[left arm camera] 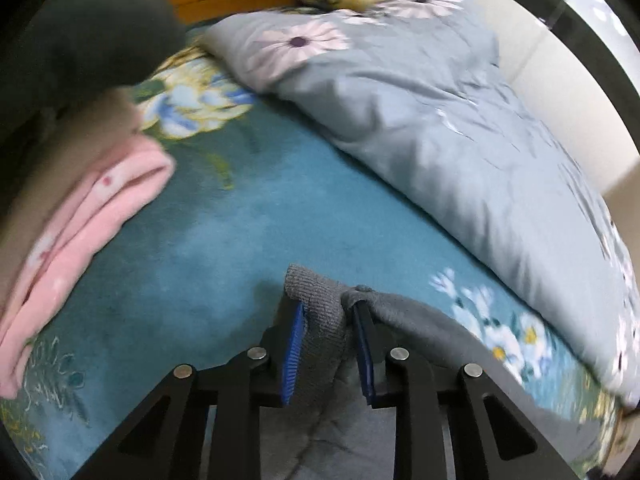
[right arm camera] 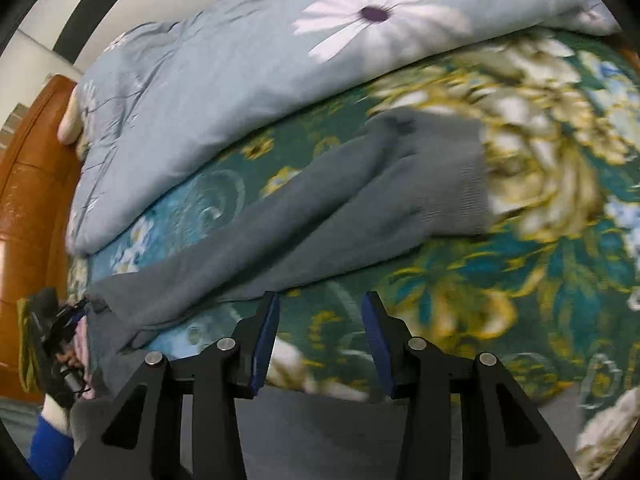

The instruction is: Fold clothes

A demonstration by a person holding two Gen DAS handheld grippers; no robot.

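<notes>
Both blur: left gripper (left arm camera: 328,336) jaws grasp grey garment (left arm camera: 324,304); right gripper (right arm camera: 320,336) jaws released.

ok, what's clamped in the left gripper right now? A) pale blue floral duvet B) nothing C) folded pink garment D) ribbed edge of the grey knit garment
D: in the left wrist view the left gripper has its blue pads closed on the ribbed edge of the grey knit garment; the folded pink garment lies apart.
</notes>
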